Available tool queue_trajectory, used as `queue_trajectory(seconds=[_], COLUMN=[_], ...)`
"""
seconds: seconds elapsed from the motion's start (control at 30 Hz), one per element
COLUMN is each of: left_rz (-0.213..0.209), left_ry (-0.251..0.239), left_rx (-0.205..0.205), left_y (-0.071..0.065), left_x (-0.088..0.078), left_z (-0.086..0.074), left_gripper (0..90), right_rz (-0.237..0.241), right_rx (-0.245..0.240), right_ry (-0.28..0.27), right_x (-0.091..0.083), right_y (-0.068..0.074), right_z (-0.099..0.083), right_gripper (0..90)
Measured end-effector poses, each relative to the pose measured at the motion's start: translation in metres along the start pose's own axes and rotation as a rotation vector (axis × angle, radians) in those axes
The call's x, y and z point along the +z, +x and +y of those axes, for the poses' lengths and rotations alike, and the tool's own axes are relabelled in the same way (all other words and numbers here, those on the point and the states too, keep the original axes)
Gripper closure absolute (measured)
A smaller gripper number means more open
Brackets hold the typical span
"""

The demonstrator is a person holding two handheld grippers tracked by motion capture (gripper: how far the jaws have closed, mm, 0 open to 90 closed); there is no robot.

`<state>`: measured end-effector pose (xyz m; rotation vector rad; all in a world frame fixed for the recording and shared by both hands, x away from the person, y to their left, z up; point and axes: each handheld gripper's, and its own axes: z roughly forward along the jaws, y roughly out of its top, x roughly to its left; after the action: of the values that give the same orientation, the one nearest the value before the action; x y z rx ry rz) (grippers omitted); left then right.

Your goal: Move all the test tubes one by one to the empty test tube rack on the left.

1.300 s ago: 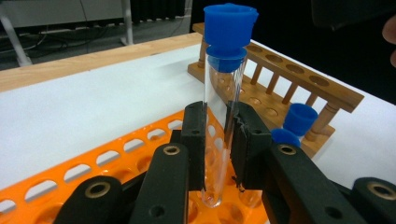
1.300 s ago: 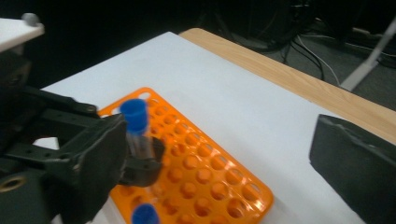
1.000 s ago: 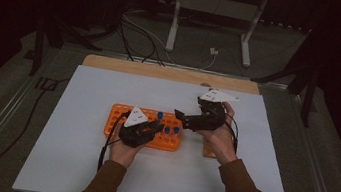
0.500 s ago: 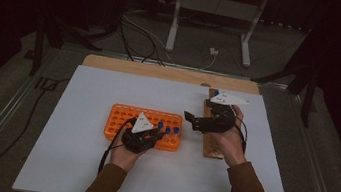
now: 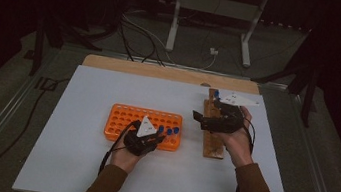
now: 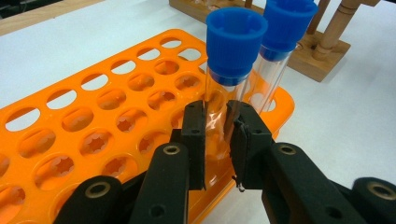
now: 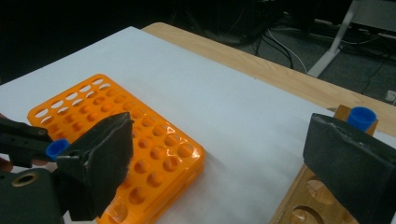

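- High view: the left gripper [image 5: 148, 142] sat at the near right corner of the orange rack [image 5: 127, 119] on the white worktop [image 5: 73, 163], while the right gripper [image 5: 205, 120] hovered over the wooden stand [image 5: 213, 147], well apart to the right.
- Left gripper view: its fingers [image 6: 195, 140] were clenched on the clear wall of a blue-capped tube [image 6: 232, 60] standing upright in a hole at the rack's [image 6: 93, 112] edge; the cap rose above the fingertips.
- A second blue-capped tube [image 6: 285, 28] stood just behind the grasped one, touching or nearly so; I could not tell which.
- Beyond the fingers, the wooden stand [image 6: 322, 44] lay on the worktop.
- Right gripper view: the right fingers [image 7: 109, 154] were released, spread wide with nothing between them, having just been closing a little.
- Between those fingers lay bare worktop [image 7: 210, 112] and the rack's [image 7: 154, 154] corner; behind the right-hand finger a blue cap [image 7: 362, 116] showed on the wooden stand [image 7: 299, 200].
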<state>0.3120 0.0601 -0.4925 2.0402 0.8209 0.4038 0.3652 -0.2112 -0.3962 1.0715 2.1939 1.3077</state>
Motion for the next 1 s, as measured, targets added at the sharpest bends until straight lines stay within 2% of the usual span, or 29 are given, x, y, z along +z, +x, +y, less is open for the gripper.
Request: queue_trajectory(seconds=[0.23,0.37,0.57,0.83,1.0], left_rz=[-0.004,-0.014,-0.024,-0.051,-0.077], left_ry=[0.001,0.002,0.002,-0.05,-0.085], left_rx=[-0.009,-0.029,-0.048,-0.086,-0.106], left_y=[0.0,0.001,0.003,0.008,0.014], left_x=[-0.002,-0.002,-0.005,-0.016,-0.025], left_z=[-0.001,0.0,-0.001,0.001,0.003], left_gripper=[77.7,76.3,65.9,52.4,49.5], right_rz=[-0.003,-0.004,-0.001,0.001,0.002], right_rx=[0.0,0.002,0.004,0.01,0.016], right_ry=[0.002,0.004,0.003,-0.006,-0.016], right_x=[0.0,0.001,0.002,0.001,-0.002], right_y=[-0.002,-0.002,-0.002,-0.002,-0.003], right_z=[0.0,0.0,0.0,0.0,0.0], right_gripper=[8.5,8.6,8.6,8.6,8.6])
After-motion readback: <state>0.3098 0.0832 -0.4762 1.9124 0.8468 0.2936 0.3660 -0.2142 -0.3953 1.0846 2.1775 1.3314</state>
